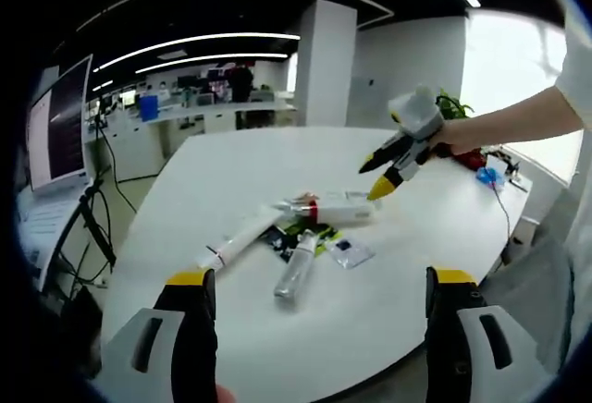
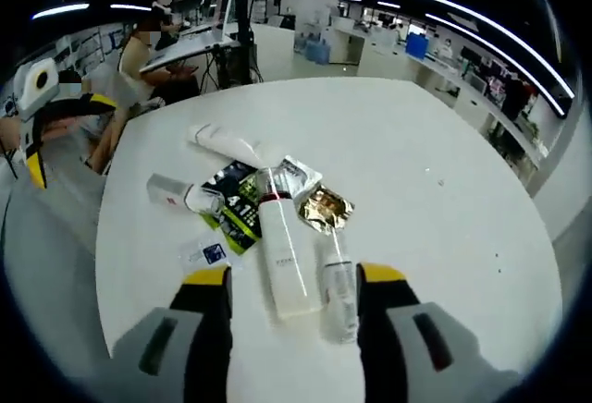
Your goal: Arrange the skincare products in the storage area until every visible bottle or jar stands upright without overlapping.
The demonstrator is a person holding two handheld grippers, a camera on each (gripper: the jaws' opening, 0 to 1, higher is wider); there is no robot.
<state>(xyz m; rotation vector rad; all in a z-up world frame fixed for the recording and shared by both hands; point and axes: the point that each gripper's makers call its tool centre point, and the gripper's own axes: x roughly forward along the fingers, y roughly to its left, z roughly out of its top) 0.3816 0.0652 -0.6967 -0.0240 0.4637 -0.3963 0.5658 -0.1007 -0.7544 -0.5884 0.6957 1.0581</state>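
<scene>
Several skincare products lie flat mid-table point(image 2: 444, 144): a white tube point(image 2: 227, 144), a small clear bottle point(image 2: 180, 193), sachets point(image 2: 236, 204), a tall white bottle point(image 2: 287, 255) and a clear bottle point(image 2: 338, 283). Left gripper point(image 1: 319, 292) hangs released short of them. Right gripper point(image 2: 294, 278), spread wide, flanks both bottles without touching

Bottles point(image 2: 289, 260) lie on sachets point(image 2: 239, 201), mid-table point(image 2: 435, 144).

Labels on sachets point(image 2: 242, 201) under white bottle point(image 2: 285, 260) too blurred to read. Clear bottle point(image 2: 339, 285) part-hidden by right gripper's point(image 2: 294, 288) jaw at 5 o'clock. Far desks point(image 1: 185, 112) at 11 o'clock too small to make out.
</scene>
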